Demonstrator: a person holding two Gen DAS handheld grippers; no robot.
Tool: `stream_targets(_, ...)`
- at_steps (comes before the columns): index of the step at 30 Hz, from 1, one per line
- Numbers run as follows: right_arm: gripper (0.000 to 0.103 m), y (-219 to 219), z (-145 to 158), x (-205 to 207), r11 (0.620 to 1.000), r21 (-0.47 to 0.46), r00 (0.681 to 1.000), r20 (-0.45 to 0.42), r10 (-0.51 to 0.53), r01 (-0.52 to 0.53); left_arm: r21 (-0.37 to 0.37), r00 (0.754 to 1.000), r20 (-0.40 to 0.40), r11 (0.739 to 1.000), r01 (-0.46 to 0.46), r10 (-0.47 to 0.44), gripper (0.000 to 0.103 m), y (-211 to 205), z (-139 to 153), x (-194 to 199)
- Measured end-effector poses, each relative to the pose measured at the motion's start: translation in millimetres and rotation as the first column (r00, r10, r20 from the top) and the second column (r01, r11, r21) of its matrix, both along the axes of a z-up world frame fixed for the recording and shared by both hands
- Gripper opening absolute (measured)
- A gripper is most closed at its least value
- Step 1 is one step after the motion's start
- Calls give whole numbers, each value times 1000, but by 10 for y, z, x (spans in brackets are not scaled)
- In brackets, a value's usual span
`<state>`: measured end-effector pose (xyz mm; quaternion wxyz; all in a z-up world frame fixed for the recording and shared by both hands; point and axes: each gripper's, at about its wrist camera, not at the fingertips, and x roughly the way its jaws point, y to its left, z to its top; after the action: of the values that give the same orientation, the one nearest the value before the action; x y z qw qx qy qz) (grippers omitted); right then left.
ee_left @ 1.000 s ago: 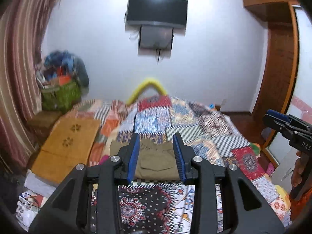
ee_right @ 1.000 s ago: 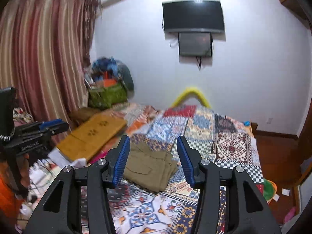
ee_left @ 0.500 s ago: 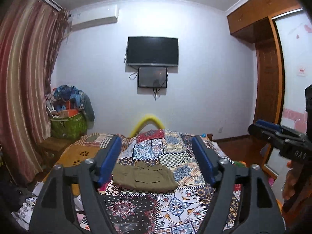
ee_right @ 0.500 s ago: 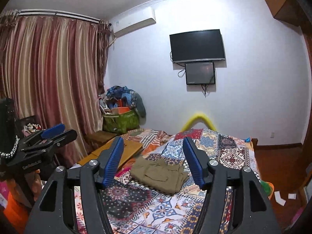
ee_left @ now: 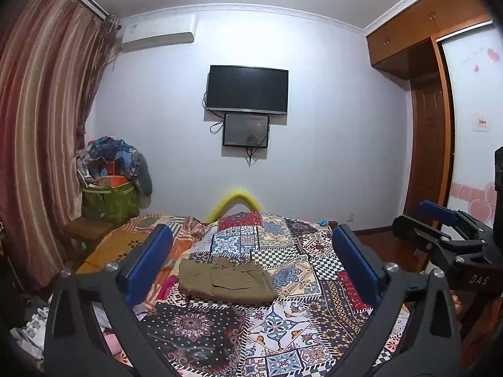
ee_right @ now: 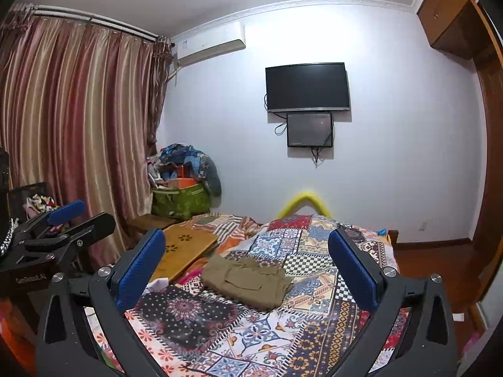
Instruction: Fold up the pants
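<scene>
Left gripper (ee_left: pixel 251 264) and right gripper (ee_right: pixel 246 262) both had jaws just opening, now spread wide, nothing between the pads, touching nothing. Folded olive pants (ee_left: pixel 226 279) lay on the patchwork bedspread (ee_left: pixel 283 320), well clear of both.

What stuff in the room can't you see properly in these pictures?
- Near end of the bed: both views, covered by the hand-held gripper bodies and cut by the bottom edge.
- Underside of the folded pants: hidden in both.
- Wardrobe: cut off by the right wrist view's edge.
- Sign lettering: left wrist view, too small.
</scene>
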<state>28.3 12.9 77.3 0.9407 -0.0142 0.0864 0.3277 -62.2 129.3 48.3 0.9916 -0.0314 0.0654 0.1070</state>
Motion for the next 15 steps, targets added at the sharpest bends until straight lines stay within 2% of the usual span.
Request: stream_targets(15, 103, -52, -66, -114, 1000, -7, 1000, 3, -11, 11, -18, 1000, -4, 1000, 3, -3, 103, 35, -66, -43)
